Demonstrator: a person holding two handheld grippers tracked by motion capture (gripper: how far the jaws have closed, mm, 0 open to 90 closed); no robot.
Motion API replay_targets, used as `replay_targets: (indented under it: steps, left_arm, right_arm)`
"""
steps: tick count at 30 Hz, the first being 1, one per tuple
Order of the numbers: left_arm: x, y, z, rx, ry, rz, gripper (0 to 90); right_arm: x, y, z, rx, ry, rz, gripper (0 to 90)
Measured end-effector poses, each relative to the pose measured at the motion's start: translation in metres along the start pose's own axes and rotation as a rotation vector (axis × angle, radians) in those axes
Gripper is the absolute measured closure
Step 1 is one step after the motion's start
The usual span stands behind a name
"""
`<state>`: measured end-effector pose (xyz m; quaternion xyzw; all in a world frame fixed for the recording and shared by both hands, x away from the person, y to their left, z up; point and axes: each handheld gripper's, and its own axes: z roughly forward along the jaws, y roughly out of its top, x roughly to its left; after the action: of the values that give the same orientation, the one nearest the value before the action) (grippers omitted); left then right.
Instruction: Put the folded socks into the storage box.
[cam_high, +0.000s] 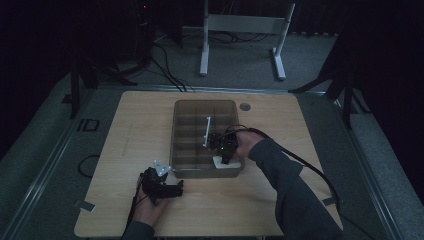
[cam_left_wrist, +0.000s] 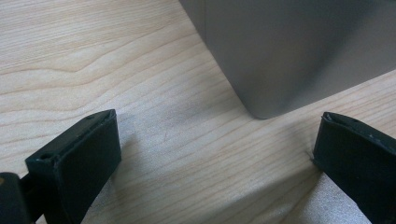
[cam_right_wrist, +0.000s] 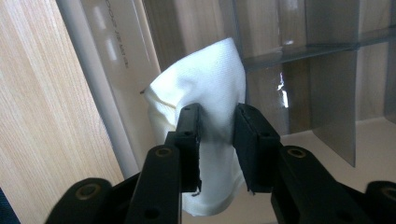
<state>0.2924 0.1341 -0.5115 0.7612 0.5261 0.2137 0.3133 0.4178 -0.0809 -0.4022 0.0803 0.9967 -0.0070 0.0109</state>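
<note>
A smoky translucent organizer box (cam_high: 181, 131) with several compartments stands in the middle of the wooden table. My right gripper (cam_high: 225, 155) reaches into its near right compartment and is shut on a white cloth (cam_high: 223, 165). In the right gripper view the folded white cloth (cam_right_wrist: 205, 88) is pinched between the two black jaws of my right gripper (cam_right_wrist: 217, 135), next to the box wall (cam_right_wrist: 116, 70). My left gripper (cam_high: 175, 189) rests on the table just in front of the box's near left corner. In the left gripper view it (cam_left_wrist: 215, 154) stands open over bare wood, the box corner (cam_left_wrist: 266, 60) just ahead.
A white strip (cam_high: 206, 131) leans inside the box. A round grey grommet (cam_high: 244, 106) sits in the tabletop behind the box. Cables trail from both grippers, and a white desk frame (cam_high: 245, 35) stands on the floor beyond the table.
</note>
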Motion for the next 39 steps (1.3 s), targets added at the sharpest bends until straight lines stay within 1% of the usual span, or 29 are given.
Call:
replay_targets:
  steps: [8,15,17,19,27,39]
  left_arm:
    - [0.000,0.000,0.000,0.001,0.000,0.000,1.0]
    - [0.000,0.000,0.000,0.001,0.000,0.000,1.0]
    - [0.000,0.000,0.000,0.001,0.000,0.000,1.0]
    - [0.000,0.000,0.000,0.001,0.001,0.001,1.0]
    - [-0.001,0.001,0.000,0.005,-0.002,0.006,1.0]
    - [-0.001,0.001,0.000,0.005,-0.004,0.007,1.0]
  right_arm:
    - [0.001,0.002,0.004,0.019,-0.003,-0.004,76.6]
    - [0.001,0.003,0.007,0.034,-0.008,-0.009,78.6]
    - [0.001,0.003,0.011,0.053,-0.011,-0.014,80.1]
    - [0.001,0.004,0.014,0.058,-0.013,-0.020,80.4]
    - [0.001,0.005,0.018,0.070,-0.013,-0.010,80.8]
    - [0.001,0.007,0.033,0.089,-0.001,0.008,81.4]
